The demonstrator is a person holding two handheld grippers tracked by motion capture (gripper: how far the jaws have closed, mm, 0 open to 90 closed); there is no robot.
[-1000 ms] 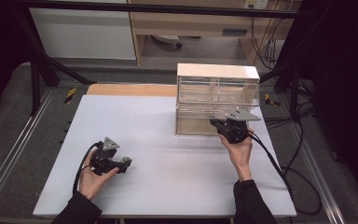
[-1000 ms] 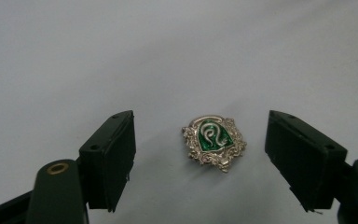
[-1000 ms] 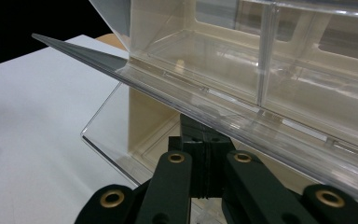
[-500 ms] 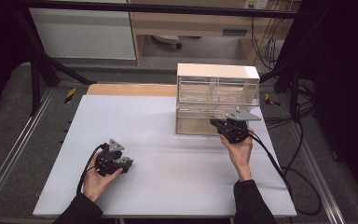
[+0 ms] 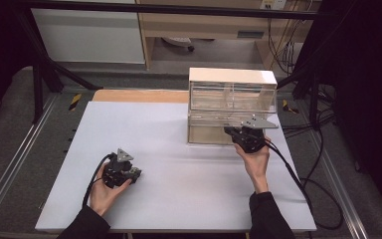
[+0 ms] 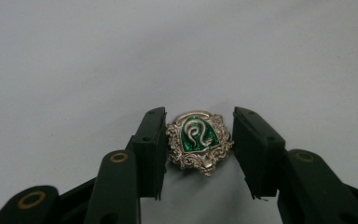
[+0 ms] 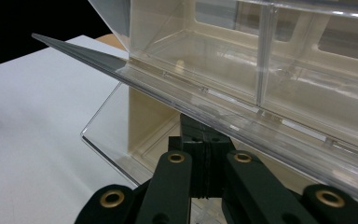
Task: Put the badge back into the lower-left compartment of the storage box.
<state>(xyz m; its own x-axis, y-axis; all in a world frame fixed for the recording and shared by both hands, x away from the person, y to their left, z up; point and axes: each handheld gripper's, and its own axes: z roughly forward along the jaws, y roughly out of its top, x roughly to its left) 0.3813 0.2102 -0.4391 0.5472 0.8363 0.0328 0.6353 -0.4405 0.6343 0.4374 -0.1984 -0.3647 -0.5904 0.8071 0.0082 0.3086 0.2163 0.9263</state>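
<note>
My left hand-held gripper (image 6: 198, 142) sits low on the white surface (image 5: 179, 149), its jaws spread with the green-and-silver badge (image 6: 199, 142) lying flat between them, gaps on both sides. My right hand-held gripper (image 5: 243, 133) is across the surface at the clear drawer cabinet (image 5: 231, 102), jaws pressed together under the edge of a pulled-out lower drawer (image 7: 135, 140); whether they pinch it I cannot tell. Open surface lies between the badge and the cabinet, nothing in the way
</note>
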